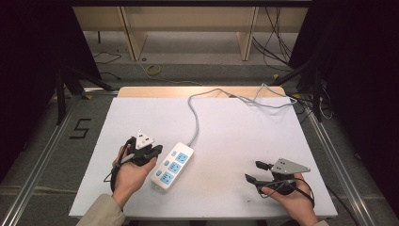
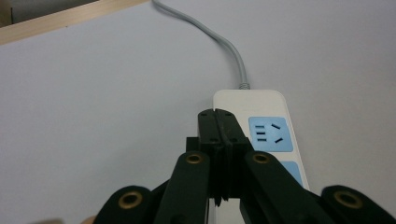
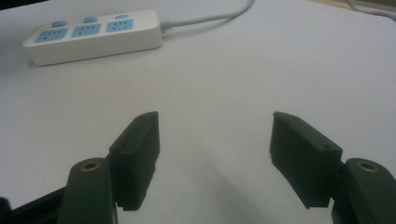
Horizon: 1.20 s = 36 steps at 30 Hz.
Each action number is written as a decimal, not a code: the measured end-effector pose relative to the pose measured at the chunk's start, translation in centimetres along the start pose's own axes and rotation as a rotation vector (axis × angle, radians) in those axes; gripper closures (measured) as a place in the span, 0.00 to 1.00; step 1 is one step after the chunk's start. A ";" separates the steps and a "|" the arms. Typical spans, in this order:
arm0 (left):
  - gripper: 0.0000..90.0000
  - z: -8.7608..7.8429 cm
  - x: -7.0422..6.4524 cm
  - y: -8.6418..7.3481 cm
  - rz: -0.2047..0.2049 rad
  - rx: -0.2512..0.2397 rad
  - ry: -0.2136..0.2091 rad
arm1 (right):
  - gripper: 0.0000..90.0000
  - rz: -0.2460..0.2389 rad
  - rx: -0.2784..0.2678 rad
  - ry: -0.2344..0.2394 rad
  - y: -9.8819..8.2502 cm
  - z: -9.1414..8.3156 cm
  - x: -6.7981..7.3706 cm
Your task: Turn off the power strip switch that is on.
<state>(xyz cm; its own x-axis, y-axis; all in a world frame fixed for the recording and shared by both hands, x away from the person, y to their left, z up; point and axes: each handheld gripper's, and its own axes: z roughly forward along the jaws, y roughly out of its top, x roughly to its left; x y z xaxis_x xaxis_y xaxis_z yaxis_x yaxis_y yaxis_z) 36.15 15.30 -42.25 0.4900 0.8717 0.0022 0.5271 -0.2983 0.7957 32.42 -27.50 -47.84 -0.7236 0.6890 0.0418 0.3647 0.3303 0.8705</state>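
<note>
My left gripper (image 1: 149,151) has its fingers (image 2: 219,135) pressed flat together, pad against pad, with nothing between them. In the left gripper view the closed tips lie over the near left edge of the white power strip (image 2: 261,121), just beside its first blue socket (image 2: 271,134); whether the tips touch the casing cannot be told. In the high view the same gripper sits just left of the power strip, at the end from which the cord leaves, with my left hand (image 1: 129,174) behind it.

My right gripper (image 1: 258,172) has its fingers (image 3: 137,149) spread wide apart, empty, with bare counter (image 3: 215,140) showing in the gap. They point across the counter toward the power strip, which lies well apart from them; in the right gripper view it rests far off at the upper left, its three blue sockets facing up. My right hand (image 1: 291,197) holds that gripper near the front right corner of the counter.

The power strip lies flat on the white counter, slanted, between the two grippers but much nearer the left one. Its grey cord (image 1: 194,117) runs from the far end toward the back edge of the counter, then curves to the right and off the surface.
</note>
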 end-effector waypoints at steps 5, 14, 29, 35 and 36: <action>1.00 0.1 -0.1 0.1 0.002 0.003 -0.003 | 0.38 0.000 0.001 0.001 0.0 0.0 0.0; 1.00 0.3 -0.4 0.4 0.005 0.014 -0.011 | 0.38 -0.001 0.001 0.000 0.0 0.0 0.0; 1.00 1.2 -0.9 1.2 0.001 0.053 -0.032 | 0.38 0.000 0.001 0.001 0.0 0.0 0.0; 1.00 1.6 -1.2 1.7 0.008 0.067 -0.041 | 0.38 0.000 0.002 0.001 0.0 0.0 0.0; 1.00 1.6 -1.2 1.7 0.008 0.067 -0.041 | 0.38 -0.001 0.001 0.001 0.0 0.0 -0.1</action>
<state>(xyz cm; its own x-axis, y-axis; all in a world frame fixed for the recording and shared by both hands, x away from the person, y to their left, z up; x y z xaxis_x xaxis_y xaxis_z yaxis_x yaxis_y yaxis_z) 37.55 13.14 -41.85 0.5219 0.8529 -0.0171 0.5676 -0.3322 0.7533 32.47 -27.52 -47.87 -0.7246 0.6879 0.0413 0.3646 0.3318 0.8700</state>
